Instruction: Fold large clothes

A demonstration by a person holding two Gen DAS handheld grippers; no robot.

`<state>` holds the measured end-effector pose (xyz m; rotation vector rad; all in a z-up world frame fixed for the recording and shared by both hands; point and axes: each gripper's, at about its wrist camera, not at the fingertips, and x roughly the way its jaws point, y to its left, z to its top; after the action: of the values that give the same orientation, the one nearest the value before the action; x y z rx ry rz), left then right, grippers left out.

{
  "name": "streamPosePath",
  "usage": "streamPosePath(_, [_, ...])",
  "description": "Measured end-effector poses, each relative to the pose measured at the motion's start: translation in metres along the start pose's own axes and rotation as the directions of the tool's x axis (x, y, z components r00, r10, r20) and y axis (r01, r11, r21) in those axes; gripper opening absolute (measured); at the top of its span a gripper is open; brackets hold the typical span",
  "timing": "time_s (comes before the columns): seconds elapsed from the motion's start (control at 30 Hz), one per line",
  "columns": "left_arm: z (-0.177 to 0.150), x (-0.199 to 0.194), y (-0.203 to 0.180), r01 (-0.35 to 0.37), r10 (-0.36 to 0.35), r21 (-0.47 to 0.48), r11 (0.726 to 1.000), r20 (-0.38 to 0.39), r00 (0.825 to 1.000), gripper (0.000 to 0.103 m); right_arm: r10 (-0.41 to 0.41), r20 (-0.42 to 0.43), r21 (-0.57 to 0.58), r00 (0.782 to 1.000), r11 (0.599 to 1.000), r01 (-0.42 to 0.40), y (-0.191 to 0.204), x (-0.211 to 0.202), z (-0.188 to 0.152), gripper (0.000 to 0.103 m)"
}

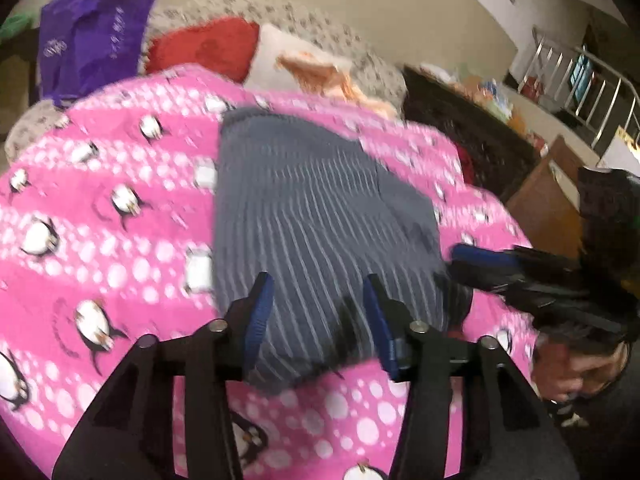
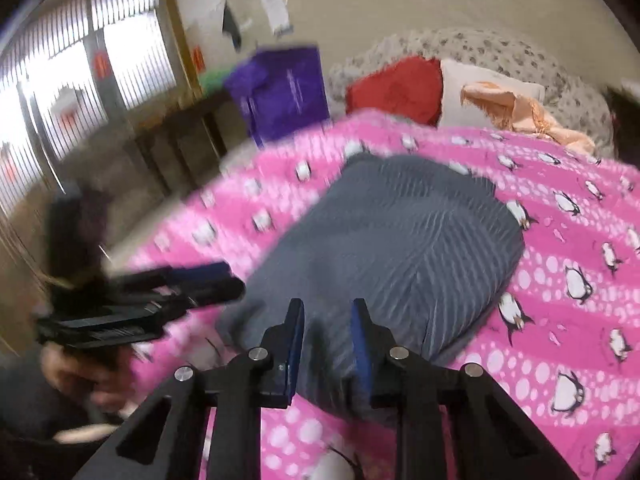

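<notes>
A grey striped garment (image 1: 320,208) lies folded into a compact rectangle on the pink penguin-print bedspread (image 1: 100,208). My left gripper (image 1: 316,296) hovers over the garment's near edge, jaws open, with nothing pinched between its blue pads. In the right wrist view the same garment (image 2: 400,240) lies ahead, and my right gripper (image 2: 328,312) hangs above its near edge with a narrow gap between the jaws and no cloth in them. The right gripper (image 1: 480,258) shows at the garment's right side, and the left gripper (image 2: 200,280) at its left side. Both views are motion-blurred.
At the head of the bed are a red cushion (image 1: 208,46), a white pillow with orange cloth (image 1: 320,68) and a spotted grey blanket (image 2: 500,48). A purple bag (image 1: 92,36) stands at the bed's far left. A hand (image 2: 92,380) holds the left gripper.
</notes>
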<state>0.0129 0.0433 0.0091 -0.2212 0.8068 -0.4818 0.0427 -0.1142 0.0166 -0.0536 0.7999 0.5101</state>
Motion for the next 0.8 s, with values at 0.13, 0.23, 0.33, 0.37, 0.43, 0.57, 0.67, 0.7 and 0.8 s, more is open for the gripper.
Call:
streamPosePath(0.13, [-0.023,0.039,0.003,-0.050,0.050,0.007,0.999,-0.072,0.996,0.040,-0.086,-0.149,0.059,0.985,0.994,0.095,-0.038,0.052,-0.042,0.019])
streamPosePath(0.23, [-0.024,0.042,0.000,-0.080,0.080,-0.002,0.997,-0.058,0.995,0.040,-0.099,-0.114,0.047,0.988,0.993,0.105,-0.042,0.054,-0.042,0.019])
streamPosePath(0.33, [-0.025,0.043,-0.003,-0.098,0.097,-0.001,0.995,-0.054,0.994,0.041,-0.111,-0.108,0.007,0.988,0.994,0.113,-0.038,0.053,-0.042,0.022])
streamPosePath(0.37, [-0.025,0.043,-0.003,-0.096,0.096,-0.006,0.995,-0.051,0.994,0.041,-0.101,-0.097,0.015,0.990,0.995,0.103,-0.038,0.054,-0.043,0.022])
streamPosePath(0.43, [-0.027,0.043,-0.003,-0.096,0.096,-0.016,0.995,-0.041,0.995,0.041,-0.079,-0.076,0.054,0.994,0.995,0.084,-0.039,0.050,-0.053,0.022])
streamPosePath(0.57, [-0.032,0.041,-0.006,-0.119,0.119,-0.010,0.993,-0.005,0.993,0.041,-0.101,-0.033,0.049,0.994,0.994,0.102,-0.029,0.042,-0.060,0.022])
streamPosePath(0.67, [-0.033,0.040,-0.010,-0.137,0.137,-0.002,0.991,0.002,0.991,0.041,-0.103,-0.006,0.063,0.995,0.993,0.103,-0.029,0.039,-0.063,0.023])
streamPosePath(0.7, [-0.030,0.038,-0.012,-0.148,0.148,0.002,0.989,-0.005,0.989,0.042,-0.099,-0.012,0.067,0.995,0.993,0.100,-0.029,0.038,-0.062,0.022])
streamPosePath(0.8, [-0.012,0.021,-0.023,-0.156,0.156,0.018,0.988,0.007,0.988,0.042,-0.093,-0.002,0.107,0.996,0.990,0.093,-0.031,0.016,-0.043,0.022])
